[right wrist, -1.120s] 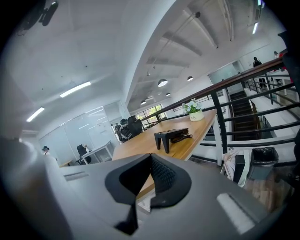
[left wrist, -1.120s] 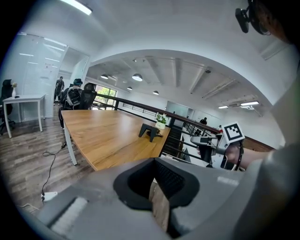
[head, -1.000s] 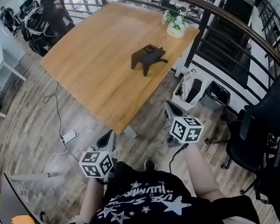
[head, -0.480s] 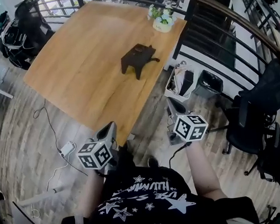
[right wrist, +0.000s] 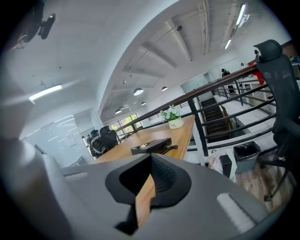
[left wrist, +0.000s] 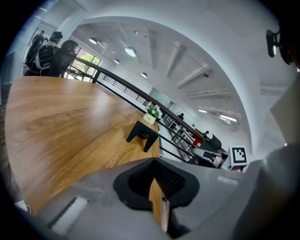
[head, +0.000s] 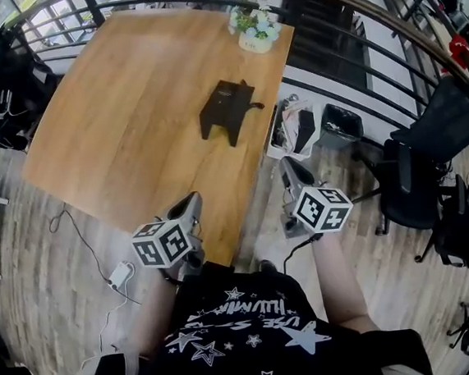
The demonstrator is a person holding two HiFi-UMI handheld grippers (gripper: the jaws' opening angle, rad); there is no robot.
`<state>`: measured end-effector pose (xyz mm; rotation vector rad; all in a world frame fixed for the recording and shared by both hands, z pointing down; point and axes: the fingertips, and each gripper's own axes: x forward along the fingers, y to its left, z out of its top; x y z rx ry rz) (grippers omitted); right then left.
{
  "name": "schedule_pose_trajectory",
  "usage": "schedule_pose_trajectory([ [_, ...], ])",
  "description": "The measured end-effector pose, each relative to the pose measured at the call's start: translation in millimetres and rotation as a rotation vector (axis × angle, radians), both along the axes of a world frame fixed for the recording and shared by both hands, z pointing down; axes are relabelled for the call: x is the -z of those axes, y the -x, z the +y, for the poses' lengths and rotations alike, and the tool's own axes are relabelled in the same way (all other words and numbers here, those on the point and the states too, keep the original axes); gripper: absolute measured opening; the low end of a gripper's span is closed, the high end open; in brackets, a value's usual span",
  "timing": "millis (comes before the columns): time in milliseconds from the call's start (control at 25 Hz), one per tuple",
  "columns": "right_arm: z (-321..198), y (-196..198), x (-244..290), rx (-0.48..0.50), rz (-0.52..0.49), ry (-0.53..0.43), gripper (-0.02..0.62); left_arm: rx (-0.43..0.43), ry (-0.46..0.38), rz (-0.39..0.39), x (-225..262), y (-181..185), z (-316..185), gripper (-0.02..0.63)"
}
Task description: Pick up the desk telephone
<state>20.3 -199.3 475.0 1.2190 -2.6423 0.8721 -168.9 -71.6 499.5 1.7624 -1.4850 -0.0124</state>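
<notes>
Barely begun. Logged desk telephone (head: 225, 109) untouched at far right of table (head: 113, 128). Noted left gripper (head: 190, 205) and right gripper (head: 291, 171) closed, empty (well short, by near edge). Left outstanding: approach, grasp, lift.

Light wooden surface (head: 128, 110), seen from above. Black desk telephone (head: 225, 109) resting near right edge, cord (head: 256, 104) trailing toward that edge. White pot of flowers (head: 254, 34) at far right corner, well apart from telephone.
</notes>
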Motion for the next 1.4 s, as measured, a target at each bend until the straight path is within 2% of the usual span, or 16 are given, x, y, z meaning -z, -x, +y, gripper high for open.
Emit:
schedule_pose_trajectory([
  [120, -6, 3, 1, -0.045, -0.012, 0.004, 0.002, -0.027, 0.007, 0.072, -4, 3, -18, 0.002],
  [280, -8, 7, -5, -0.097, -0.016, 0.017, 0.002, -0.031, 0.021, 0.209, -7, 7, -43, 0.003],
  [400, -9, 10, -7, -0.125, 0.0, 0.013, 0.002, -0.048, 0.02, 0.233, -9, 10, -61, 0.003],
  [440, -9, 10, -9, -0.134, 0.004, 0.013, 0.003, -0.065, 0.014, 0.238, -9, 8, -67, 0.029],
  [480, -9, 10, -10, -0.143, 0.006, 0.015, 0.003, -0.082, 0.011, 0.245, -11, 7, -73, 0.108],
  [560, -8, 10, -14, -0.162, 0.009, 0.021, 0.002, -0.104, 0.009, 0.258, -15, 6, -83, 0.129],
  [680, -7, 7, -15, -0.191, 0.017, 0.023, 0.003, -0.113, -0.018, 0.288, -11, 4, -100, 0.202],
  [800, -7, 3, -17, -0.219, 0.026, 0.03, 0.002, -0.085, -0.026, 0.398, -8, 2, -117, 0.28],
  [920, -7, -2, -21, -0.241, 0.041, 0.04, 0.002, -0.041, -0.018, 0.52, -9, 0, -136, 0.299],
  [1000, -7, -7, -23, -0.258, 0.05, 0.045, 0.002, -0.023, -0.017, 0.569, -11, -3, -148, 0.307],
  [1200, -8, -20, -26, -0.292, 0.066, 0.058, 0.002, -0.001, 0.005, 0.597, -21, -12, -171, 0.31],
  [1400, -12, -23, -30, -0.296, 0.078, 0.072, 0.003, 0.077, 0.026, 0.638, -37, -5, -193, 0.328],
])
